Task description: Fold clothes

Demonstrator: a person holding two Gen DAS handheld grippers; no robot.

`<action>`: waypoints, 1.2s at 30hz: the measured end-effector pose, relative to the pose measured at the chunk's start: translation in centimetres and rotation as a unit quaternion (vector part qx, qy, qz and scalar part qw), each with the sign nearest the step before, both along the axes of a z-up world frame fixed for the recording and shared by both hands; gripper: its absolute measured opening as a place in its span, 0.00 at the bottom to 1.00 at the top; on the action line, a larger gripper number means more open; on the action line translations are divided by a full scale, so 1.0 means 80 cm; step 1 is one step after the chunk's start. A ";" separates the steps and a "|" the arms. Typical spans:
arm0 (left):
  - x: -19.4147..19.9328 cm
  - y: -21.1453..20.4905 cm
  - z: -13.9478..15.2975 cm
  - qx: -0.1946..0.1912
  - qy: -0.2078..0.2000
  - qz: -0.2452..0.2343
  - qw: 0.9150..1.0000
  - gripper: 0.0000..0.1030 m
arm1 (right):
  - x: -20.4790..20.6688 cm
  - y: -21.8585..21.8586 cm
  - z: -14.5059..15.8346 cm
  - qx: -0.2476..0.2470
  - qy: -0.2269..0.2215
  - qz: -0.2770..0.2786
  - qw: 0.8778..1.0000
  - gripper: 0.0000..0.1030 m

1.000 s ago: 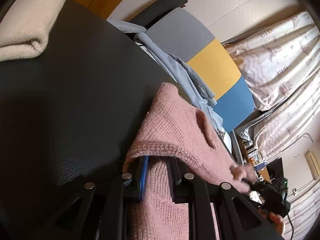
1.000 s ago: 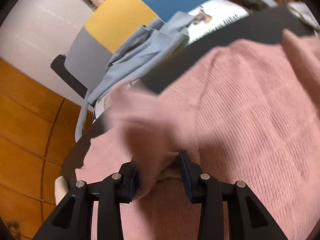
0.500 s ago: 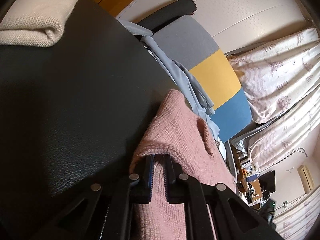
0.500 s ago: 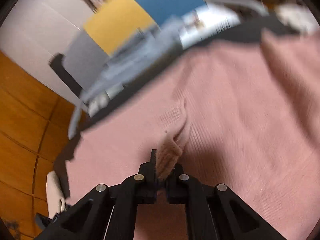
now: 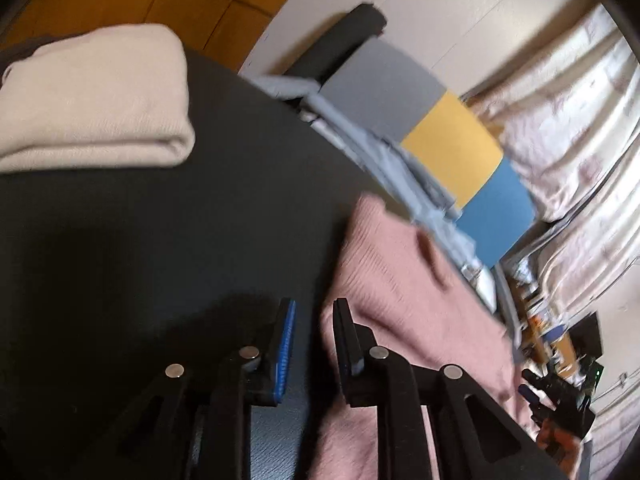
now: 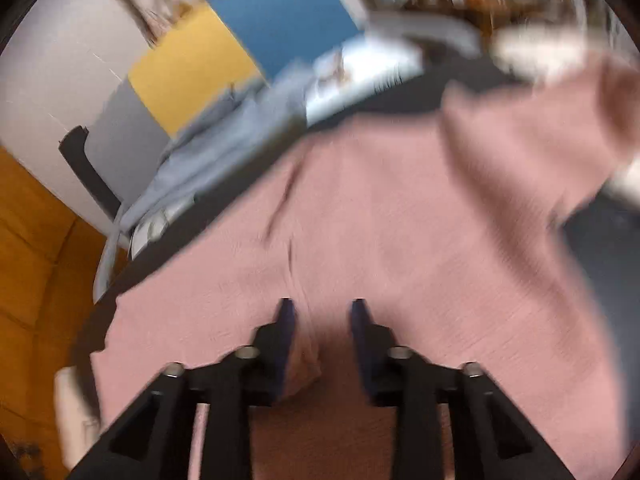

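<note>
Tools [image 5: 313,312] [image 6: 322,312] spread over pink sweater [image 6: 400,220]; folded cream knit [image 5: 92,96] lies apart

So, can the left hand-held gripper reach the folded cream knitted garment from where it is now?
Probably yes. The left hand-held gripper is open and holds nothing, and only bare black leather-like tabletop lies between it and the folded cream knitted garment. The pink knitted sweater lies off to the other side.

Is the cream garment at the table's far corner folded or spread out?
Folded. The cream garment sits as a compact stack with a rounded fold edge on the black table.
</note>
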State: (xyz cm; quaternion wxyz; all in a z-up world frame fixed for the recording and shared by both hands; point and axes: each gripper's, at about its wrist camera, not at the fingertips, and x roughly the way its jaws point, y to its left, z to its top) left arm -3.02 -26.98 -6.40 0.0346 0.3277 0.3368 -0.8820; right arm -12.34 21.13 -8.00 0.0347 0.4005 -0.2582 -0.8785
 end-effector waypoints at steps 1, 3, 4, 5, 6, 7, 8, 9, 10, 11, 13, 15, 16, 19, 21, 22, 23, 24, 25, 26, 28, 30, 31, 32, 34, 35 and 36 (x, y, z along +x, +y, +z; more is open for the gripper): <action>-0.004 0.000 0.006 -0.001 0.007 -0.001 1.000 0.17 | 0.004 -0.005 0.011 0.028 0.015 0.003 0.999 0.36; -0.032 0.025 0.019 -0.037 0.015 -0.029 0.999 0.17 | 0.007 -0.023 0.025 0.076 0.037 0.025 0.996 0.36; -0.052 0.044 0.024 -0.063 0.019 -0.055 0.996 0.17 | 0.004 -0.042 0.023 0.090 0.038 0.056 0.994 0.32; -0.068 0.061 0.027 -0.086 0.019 -0.077 0.993 0.17 | 0.001 -0.061 0.021 0.104 0.040 0.087 0.990 0.31; -0.083 0.078 0.030 -0.109 0.019 -0.099 0.989 0.18 | -0.002 -0.081 0.017 0.122 0.037 0.112 0.986 0.30; -0.104 0.101 0.032 -0.147 0.018 -0.125 0.981 0.18 | -0.006 -0.095 0.010 0.138 0.028 0.124 0.982 0.30; -0.117 0.110 0.031 -0.172 0.015 -0.135 0.976 0.18 | -0.010 -0.107 0.003 0.150 0.018 0.131 0.980 0.30; -0.135 0.119 0.027 -0.206 0.002 -0.141 0.968 0.18 | -0.013 -0.113 -0.001 0.152 0.012 0.133 0.979 0.30; -0.154 0.129 0.022 -0.239 -0.011 -0.146 0.960 0.18 | -0.016 -0.115 -0.003 0.146 0.008 0.132 0.980 0.30; -0.170 0.126 0.012 -0.253 -0.035 -0.146 0.956 0.19 | -0.018 -0.116 -0.003 0.143 0.006 0.131 0.981 0.30; -0.198 0.109 -0.004 -0.261 -0.080 -0.130 0.953 0.19 | -0.016 -0.115 0.000 0.142 0.007 0.131 0.981 0.30; -0.200 0.078 -0.008 -0.215 -0.078 -0.094 0.969 0.19 | -0.014 -0.114 0.000 0.149 0.011 0.135 0.979 0.30; -0.196 0.064 -0.010 -0.198 -0.078 -0.074 0.974 0.18 | -0.016 -0.114 -0.003 0.154 0.012 0.136 0.979 0.30; -0.186 0.030 -0.016 -0.154 -0.074 -0.033 0.985 0.17 | -0.024 -0.116 -0.012 0.167 0.014 0.139 0.976 0.30; -0.185 0.028 -0.016 -0.154 -0.072 -0.039 0.985 0.17 | -0.033 -0.114 -0.022 0.163 0.007 0.138 0.977 0.30; -0.185 0.027 -0.016 -0.155 -0.071 -0.038 0.985 0.17 | -0.038 -0.112 -0.027 0.159 0.003 0.138 0.978 0.30; -0.185 0.027 -0.018 -0.159 -0.073 -0.037 0.984 0.17 | -0.042 -0.114 -0.030 0.165 0.003 0.140 0.976 0.30; -0.186 0.027 -0.019 -0.163 -0.074 -0.036 0.983 0.17 | -0.044 -0.117 -0.033 0.178 0.007 0.143 0.974 0.30; -0.190 0.032 -0.020 -0.170 -0.077 -0.036 0.982 0.17 | -0.047 -0.120 -0.034 0.187 0.010 0.147 0.971 0.30; -0.191 0.034 -0.020 -0.179 -0.080 -0.038 0.980 0.17 | -0.049 -0.119 -0.035 0.186 0.010 0.149 0.971 0.30; -0.191 0.036 -0.014 -0.201 -0.092 -0.062 0.973 0.17 | -0.053 -0.112 -0.035 0.172 0.006 0.152 0.973 0.30; -0.182 0.042 -0.004 -0.238 -0.105 -0.083 0.962 0.18 | -0.052 -0.103 -0.030 0.161 0.000 0.158 0.974 0.30; -0.175 0.046 0.001 -0.251 -0.106 -0.079 0.959 0.17 | -0.049 -0.102 -0.028 0.163 0.000 0.157 0.974 0.32; -0.157 0.046 0.009 -0.244 -0.092 -0.075 0.962 0.17 | -0.047 -0.102 -0.026 0.166 0.001 0.156 0.974 0.32; -0.133 0.051 0.014 -0.200 -0.066 -0.088 0.974 0.19 | -0.042 -0.100 -0.023 0.170 0.001 0.155 0.973 0.33; -0.121 0.054 0.015 -0.174 -0.055 -0.098 0.978 0.19 | -0.039 -0.099 -0.021 0.173 0.001 0.154 0.973 0.34; -0.116 0.064 0.010 -0.186 -0.058 -0.104 0.975 0.19 | -0.037 -0.098 -0.019 0.175 0.001 0.153 0.973 0.35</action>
